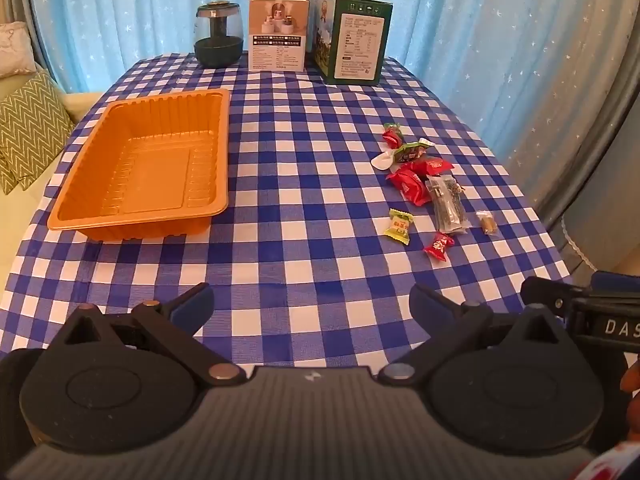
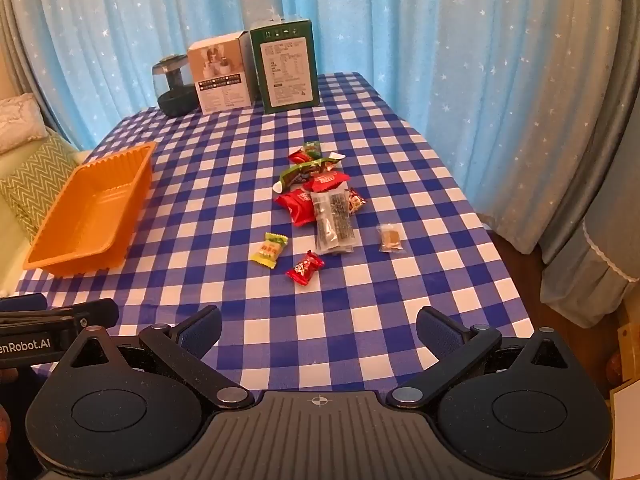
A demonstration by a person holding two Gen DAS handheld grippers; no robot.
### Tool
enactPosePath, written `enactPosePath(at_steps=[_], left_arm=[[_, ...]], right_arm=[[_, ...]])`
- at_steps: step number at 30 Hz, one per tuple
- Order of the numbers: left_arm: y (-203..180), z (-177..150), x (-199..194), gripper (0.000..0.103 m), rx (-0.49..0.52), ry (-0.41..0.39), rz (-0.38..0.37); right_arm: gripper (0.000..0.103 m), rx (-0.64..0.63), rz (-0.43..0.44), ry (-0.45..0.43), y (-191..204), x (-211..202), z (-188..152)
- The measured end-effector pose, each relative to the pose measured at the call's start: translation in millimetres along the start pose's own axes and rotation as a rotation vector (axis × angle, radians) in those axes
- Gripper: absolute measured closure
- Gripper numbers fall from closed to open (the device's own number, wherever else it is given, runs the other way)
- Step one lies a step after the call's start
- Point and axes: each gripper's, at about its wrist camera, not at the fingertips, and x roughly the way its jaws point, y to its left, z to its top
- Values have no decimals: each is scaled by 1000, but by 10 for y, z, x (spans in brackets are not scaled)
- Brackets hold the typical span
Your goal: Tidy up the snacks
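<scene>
left gripper (image 1: 311, 310): fingers spread wide, nothing between them, above the near part of the tablecloth (image 1: 304, 208).
right gripper (image 2: 319, 330): fingers likewise parted and empty, over the near cloth; its body cut off at the right edge of the left wrist view.
orange tray (image 1: 144, 168): left side of the table, nothing in it; near left corner close to the cloth's left edge.
snacks: loose cluster right of centre, well apart from the tray.
red packets (image 2: 298, 206): overlapping, partly under a green wrapper (image 2: 304, 172) and a clear packet of dark sticks (image 2: 334, 220); print too small to read.
yellow-green candy (image 2: 270, 250): lying alone, nearest the tray side.
red candy (image 2: 305, 268): alone, nearest the grippers.
small clear packet (image 2: 390, 238): brown piece inside, off to the right, apart from the rest.
far edge: dark jar (image 1: 219, 34), white box (image 1: 279, 32), green box (image 1: 352, 36) in a row before the blue curtain (image 1: 480, 20); jar partly hidden behind the white box in the right wrist view.
open room: bare checked cloth between tray and snacks, and between grippers and snacks.
right margin: cloth drops off just past the small clear packet.
</scene>
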Motion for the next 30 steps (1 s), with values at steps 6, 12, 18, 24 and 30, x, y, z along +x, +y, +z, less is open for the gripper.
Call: enactPosePath(at_steps=[6,12,18,24,30], left_arm=[[59,-12,-60,0,-35,-1,-21],[30,0,-52,0,-18,-4,-20],[46,1,-82,0,-9,-10,-28],[65,5,-109,0,-2,-17,-42],[72,1,-118,0,-1,-16,-47]], right_arm=[[0,0,-5,-2,5,-20,0],[0,-3,-8,-2,13,-14,-20],[0,-3,-5,0,-13,-43,3],[0,-1,-7,-3,-13,-61,-15],[0,-1,-4,-1,-45,-43,22]])
